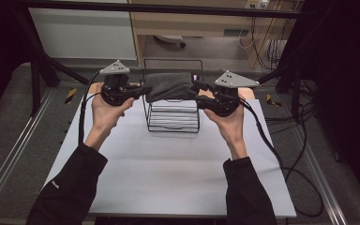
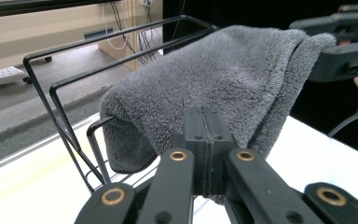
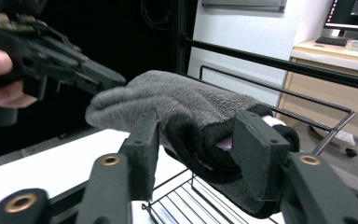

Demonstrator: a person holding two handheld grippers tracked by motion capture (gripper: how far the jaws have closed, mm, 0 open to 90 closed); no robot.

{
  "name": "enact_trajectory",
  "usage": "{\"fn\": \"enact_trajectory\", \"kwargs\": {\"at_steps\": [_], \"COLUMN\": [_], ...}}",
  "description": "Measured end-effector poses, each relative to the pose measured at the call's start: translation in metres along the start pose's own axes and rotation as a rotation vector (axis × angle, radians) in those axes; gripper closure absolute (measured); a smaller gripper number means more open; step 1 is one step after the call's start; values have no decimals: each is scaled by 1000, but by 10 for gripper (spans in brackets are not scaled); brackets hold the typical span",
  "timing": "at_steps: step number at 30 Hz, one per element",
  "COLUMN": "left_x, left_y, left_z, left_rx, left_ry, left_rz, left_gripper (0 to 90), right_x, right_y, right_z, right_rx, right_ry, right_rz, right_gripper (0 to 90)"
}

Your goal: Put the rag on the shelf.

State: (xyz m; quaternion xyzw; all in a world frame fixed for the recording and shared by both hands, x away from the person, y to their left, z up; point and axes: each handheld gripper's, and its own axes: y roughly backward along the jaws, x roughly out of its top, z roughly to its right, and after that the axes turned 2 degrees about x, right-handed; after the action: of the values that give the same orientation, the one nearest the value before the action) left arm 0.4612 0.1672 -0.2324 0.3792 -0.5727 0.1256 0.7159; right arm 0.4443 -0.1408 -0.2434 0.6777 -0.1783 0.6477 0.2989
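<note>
Fluffy grey towel (image 2: 223, 79), thin wire rack (image 2: 65, 84)

Flat white rectangular table top (image 1: 168, 173), set over grey floor. Standing directly on it near the far edge: black wire rack (image 1: 173, 119), with folded grey fleecy cloth (image 1: 168, 84) draped over its top rails.

A grey fleecy towel (image 1: 169, 85) lies folded over the top wires of a black wire rack (image 1: 173, 123), sagging down on each side. Its one end hangs just ahead of the left gripper (image 2: 204, 140), whose jaws are pressed together with a pinch of the pile at their tips — the cloth bulges above them. Its other end, rolled with a dark inner fold, sits between the parted jaws of the right gripper (image 3: 200, 140).
</note>
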Motion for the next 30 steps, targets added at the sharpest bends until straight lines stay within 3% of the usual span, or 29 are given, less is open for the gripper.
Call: {"fn": "enact_trajectory", "kwargs": {"at_steps": [4,6,11,14,20,25,30], "left_x": [-6,-9,-20,-24,-32,-34,-33], "left_y": [-6,-9,-21,-25,-32,-38,-34], "left_z": [1,1,1,0,-4,-6,-5], "left_rx": [16,14,27,37,45,53,42], "left_ry": [-20,-22,-25,-32,-15,-16,-15], "left_rz": [-21,-29,-42,-40,-29,-35,-35], "left_gripper": [900,900,900,900,899,899,891], "right_x": [1,2,-4,-12,-31,-44,-47], "right_y": [2,2,-2,-6,-14,-22,-20], "right_z": [0,1,1,5,15,19,19], "right_rx": [10,12,18,26,2,-23,-20], "right_ry": [-21,-25,-32,-65,-116,-115,-111], "right_rz": [25,29,-42,-76,-122,-144,-124], "right_gripper": [475,508,805,891,900,900,884]}}
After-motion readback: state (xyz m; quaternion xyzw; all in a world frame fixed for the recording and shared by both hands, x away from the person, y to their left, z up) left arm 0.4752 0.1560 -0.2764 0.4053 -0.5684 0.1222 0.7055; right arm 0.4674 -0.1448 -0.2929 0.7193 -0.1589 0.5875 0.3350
